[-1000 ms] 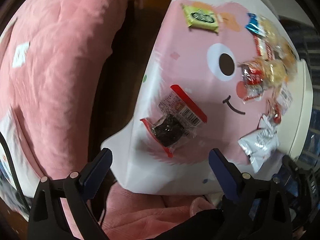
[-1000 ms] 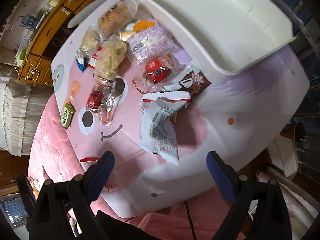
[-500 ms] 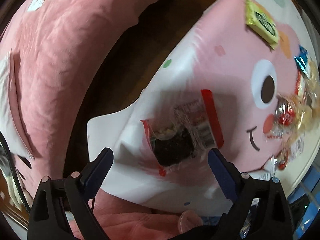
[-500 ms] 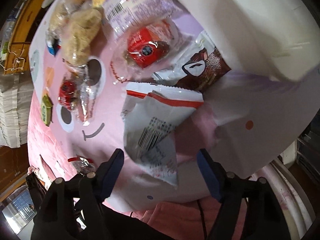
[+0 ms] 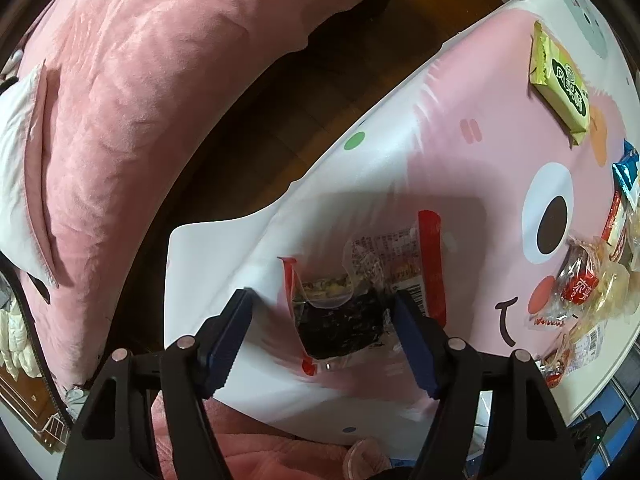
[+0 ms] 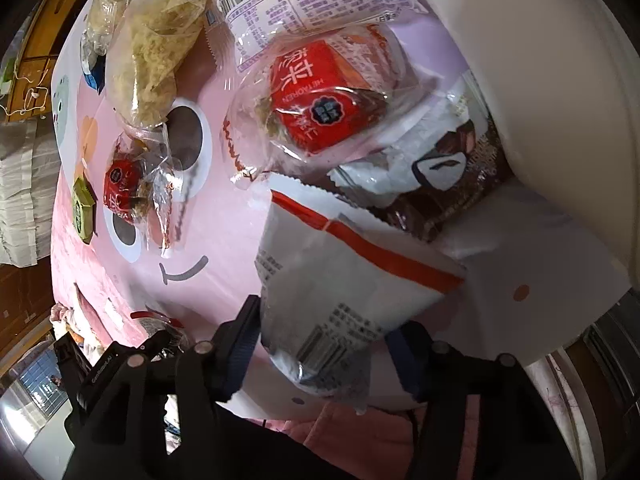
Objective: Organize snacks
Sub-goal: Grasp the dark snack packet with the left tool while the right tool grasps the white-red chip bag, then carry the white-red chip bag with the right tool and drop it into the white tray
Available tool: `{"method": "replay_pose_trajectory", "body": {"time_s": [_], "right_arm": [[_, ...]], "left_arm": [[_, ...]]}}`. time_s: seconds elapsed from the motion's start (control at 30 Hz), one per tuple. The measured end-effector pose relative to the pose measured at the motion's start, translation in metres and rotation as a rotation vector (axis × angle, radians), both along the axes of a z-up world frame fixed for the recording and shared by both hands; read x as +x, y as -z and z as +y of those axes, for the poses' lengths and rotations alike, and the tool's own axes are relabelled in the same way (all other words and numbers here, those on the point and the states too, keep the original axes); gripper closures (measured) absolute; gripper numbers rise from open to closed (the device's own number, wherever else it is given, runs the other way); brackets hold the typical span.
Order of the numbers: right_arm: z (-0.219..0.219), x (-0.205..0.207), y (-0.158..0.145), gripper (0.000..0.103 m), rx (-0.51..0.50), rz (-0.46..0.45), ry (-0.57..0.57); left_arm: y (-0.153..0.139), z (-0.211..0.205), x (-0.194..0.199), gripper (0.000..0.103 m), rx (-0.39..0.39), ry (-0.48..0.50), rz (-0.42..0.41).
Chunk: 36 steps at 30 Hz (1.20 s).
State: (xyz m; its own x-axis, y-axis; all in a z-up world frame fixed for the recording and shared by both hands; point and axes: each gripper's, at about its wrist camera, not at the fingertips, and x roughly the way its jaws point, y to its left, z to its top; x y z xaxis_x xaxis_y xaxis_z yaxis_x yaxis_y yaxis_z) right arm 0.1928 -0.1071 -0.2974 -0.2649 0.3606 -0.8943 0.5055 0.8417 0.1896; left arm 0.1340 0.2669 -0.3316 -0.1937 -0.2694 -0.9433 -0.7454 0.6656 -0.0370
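1. The left gripper (image 5: 324, 316) is pointed steeply down at a clear, red-edged packet with a dark seaweed roll (image 5: 352, 300) inside, which lies on the pink cartoon-face table top (image 5: 472, 168) near its white corner.
2. The jaws of the left gripper are closing, with the packet between them. The right blue pad (image 5: 412, 328) is seen at the packet's edge, while the left pad (image 5: 228, 328) stands apart from it, so no clamp is seen.
3. A green-and-yellow snack bar (image 5: 560, 84) lies further up the table in the left wrist view, and a cluster of clear-wrapped snacks (image 5: 588, 280) is seen at the right edge.
4. A pink plush cushion (image 5: 132, 112) is seen beyond the table, across a strip of dark wooden floor (image 5: 304, 120).
5. The right gripper (image 6: 324, 344) is lowered over a white packet with a red stripe (image 6: 344, 284), lying near the table's edge.
6. Its jaws are closing, with the lower end of the white packet between them. Whether the pads press on the wrapper cannot be told.
7. Just above that packet lie a brown-and-white chocolate wrapper (image 6: 448, 168) and a red bun in clear wrap (image 6: 320, 104).
8. A white tray (image 6: 540, 72) stands beside these at the upper right, its wall touching the chocolate wrapper.
9. Crumbly beige snacks in clear bags (image 6: 152, 56) lie at the upper left.
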Motion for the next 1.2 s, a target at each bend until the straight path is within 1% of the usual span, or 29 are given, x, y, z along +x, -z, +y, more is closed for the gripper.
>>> {"method": "replay_pose_trajectory", "body": {"time_s": [0.03,0.1,0.13,0.17,0.2,0.3,0.47,0.6,0.73,0.93,1.1,1.2], "right_arm": [[0.0,0.001,0.001,0.046,0.002,0.003,0.0],[-0.003,0.001,0.001,0.051,0.006,0.005,0.003],[-0.004,0.001,0.001,0.051,0.008,0.005,0.004],[-0.003,-0.002,0.001,0.052,0.01,0.004,0.005],[-0.003,-0.002,0.001,0.053,0.009,0.002,0.006],[-0.006,-0.002,-0.002,0.055,0.008,-0.012,0.011],[-0.007,-0.008,-0.007,0.056,-0.012,-0.024,0.027],[-0.008,-0.017,-0.015,0.056,-0.02,-0.046,0.043],[0.001,-0.026,-0.029,0.056,-0.029,-0.085,0.045],[0.019,-0.041,-0.057,0.056,-0.038,-0.188,0.054],[0.035,-0.059,-0.093,0.056,-0.051,-0.332,0.046],[0.044,-0.068,-0.11,0.056,-0.065,-0.415,0.047]], "left_arm": [[-0.002,-0.001,0.002,0.037,0.003,0.0,0.001],[-0.005,-0.002,0.003,0.046,0.01,-0.002,-0.003],[-0.006,-0.002,0.004,0.049,0.014,0.0,-0.004],[-0.008,-0.003,0.006,0.055,0.017,0.002,-0.006],[-0.01,-0.004,0.007,0.059,0.023,0.008,-0.011],[-0.014,-0.005,0.01,0.061,0.023,0.02,-0.02],[-0.014,-0.006,0.006,0.061,-0.007,0.037,-0.009],[-0.021,-0.007,0.005,0.061,-0.008,0.082,-0.018],[-0.036,-0.005,0.007,0.061,-0.006,0.119,-0.074],[-0.073,0.0,0.007,0.061,0.012,0.214,-0.211],[-0.109,-0.003,0.006,0.061,0.032,0.327,-0.347],[-0.13,-0.011,0.007,0.061,0.021,0.407,-0.42]]}}
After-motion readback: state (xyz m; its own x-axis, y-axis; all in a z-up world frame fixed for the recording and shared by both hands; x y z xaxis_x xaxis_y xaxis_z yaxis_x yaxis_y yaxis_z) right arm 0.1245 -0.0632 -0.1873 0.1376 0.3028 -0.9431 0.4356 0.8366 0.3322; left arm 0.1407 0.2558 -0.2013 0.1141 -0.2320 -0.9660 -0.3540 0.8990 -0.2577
